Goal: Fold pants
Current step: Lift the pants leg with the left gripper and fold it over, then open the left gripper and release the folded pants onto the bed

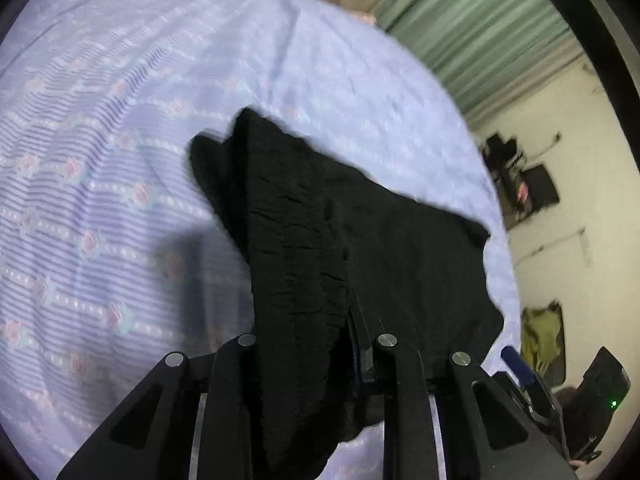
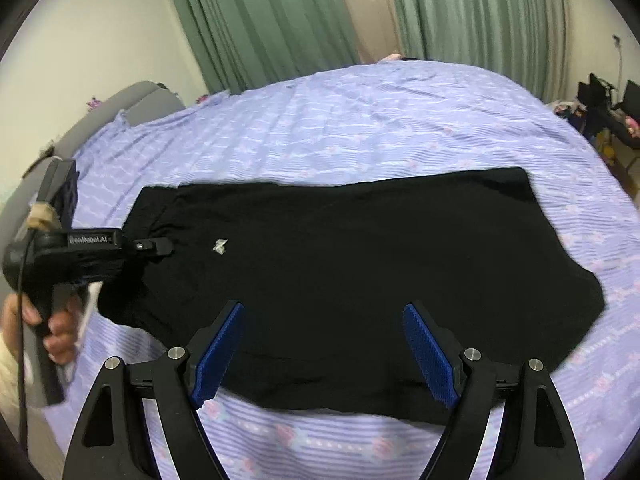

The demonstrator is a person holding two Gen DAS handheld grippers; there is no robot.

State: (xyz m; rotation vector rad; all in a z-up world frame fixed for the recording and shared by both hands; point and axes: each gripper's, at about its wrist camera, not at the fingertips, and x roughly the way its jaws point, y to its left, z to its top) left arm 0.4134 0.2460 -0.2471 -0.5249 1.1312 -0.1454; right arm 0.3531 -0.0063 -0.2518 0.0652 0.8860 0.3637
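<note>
We have the black pants [image 2: 360, 264] spread flat on the bed [image 2: 360, 128], the left tool [image 2: 154, 246] clenched on their waistband edge to lift it over, while our right tool [image 2: 324, 350] hovers released above the near hem.

Lilac striped bedsheet [image 2: 360, 128]; green curtains [image 2: 260, 20]; cream wall [image 2: 100, 32].

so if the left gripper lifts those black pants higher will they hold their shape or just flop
Probably flop. In the left wrist view the black pants already hang in soft wrinkled folds from the left gripper, so they look limp. They seem light, since one pinch raises that end. The rest will likely drag across the purple bedsheet rather than lift cleanly, while the right gripper stands open.
</note>
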